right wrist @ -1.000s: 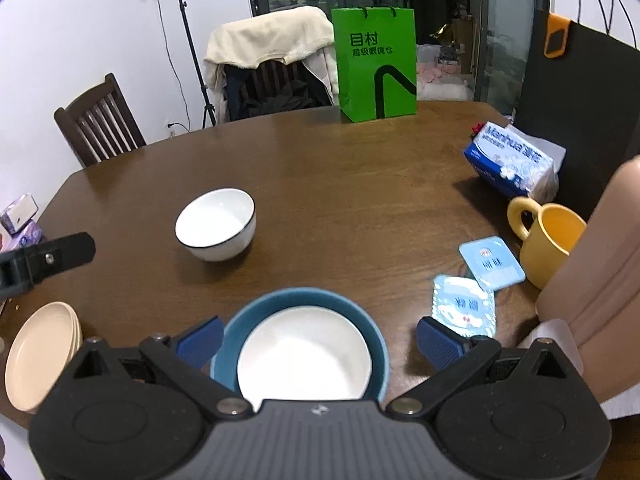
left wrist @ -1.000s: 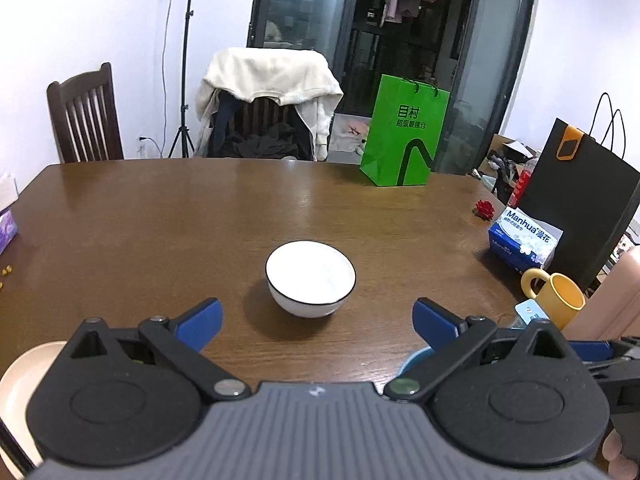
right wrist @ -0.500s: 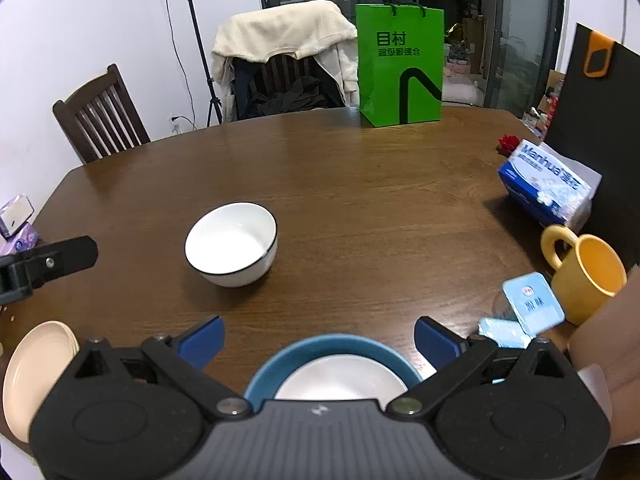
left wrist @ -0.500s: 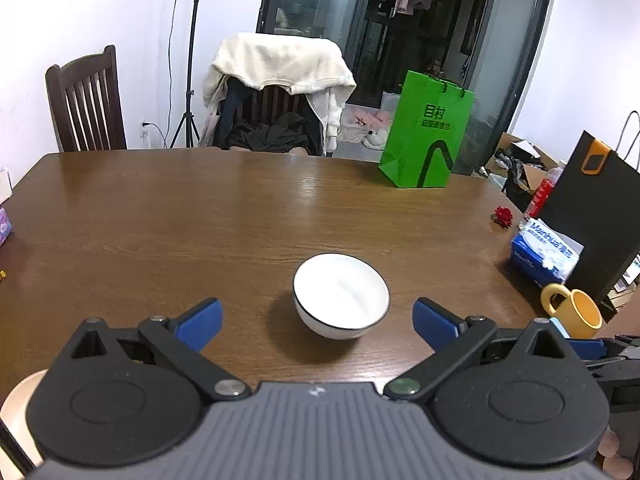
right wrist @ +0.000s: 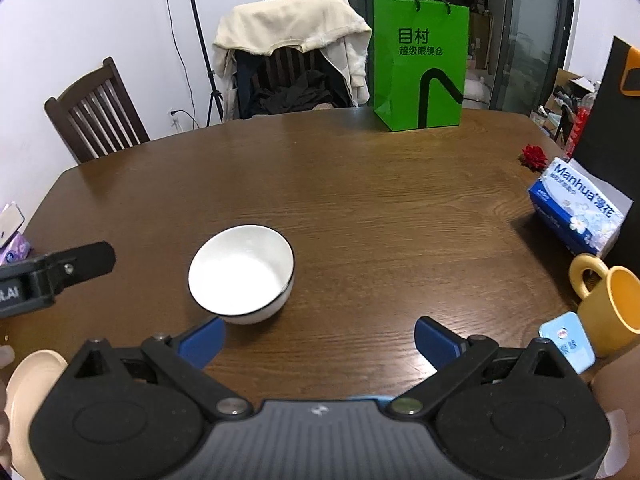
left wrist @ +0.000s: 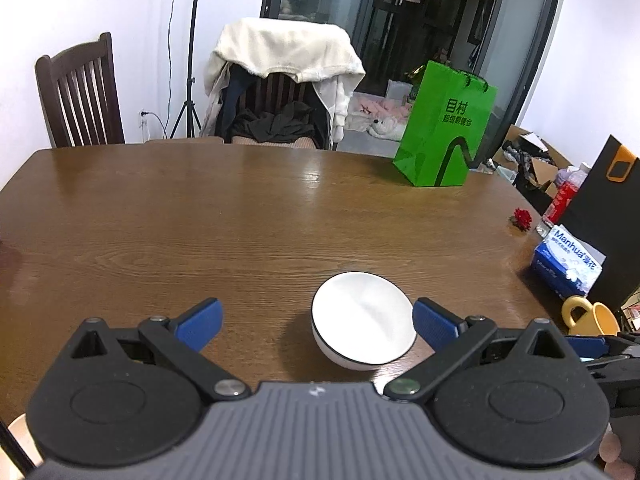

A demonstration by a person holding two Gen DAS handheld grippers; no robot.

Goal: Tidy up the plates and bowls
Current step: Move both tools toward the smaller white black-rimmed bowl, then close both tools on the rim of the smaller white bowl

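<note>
White ceramic bowl with a thin black rim (left wrist: 362,320) sits upright and empty on the brown wooden table (left wrist: 240,216), toward the near side, well apart from everything else that matters. My left gripper (left wrist: 316,318) hangs over the table with both blue-padded fingers (left wrist: 200,322) spread wide and nothing between them; the bowl lies off-centre in that gap, close beside the right-hand pad. My right gripper (right wrist: 316,338) is likewise spread and empty, the bowl just ahead of its left pad. A stack of cream-coloured plates (right wrist: 24,392) shows at the near left edge, partly hidden behind the gripper body. A sliver of blue (right wrist: 370,399) peeks out under the right gripper; I cannot tell what it is. Risks as I judge them: closing the left fingers from this offset would push the bowl sideways rather than seat it, and a glazed curved wall may well slip out of a two-pad pinch. Both grippers crowd the same bowl, so they could knock together. Further out, a yellow ceramic mug (right wrist: 608,308) and a small light-blue packet (right wrist: 566,340) stand near the right gripper's swing path, with a blue tissue pack (right wrist: 576,208) beyond them.
</note>
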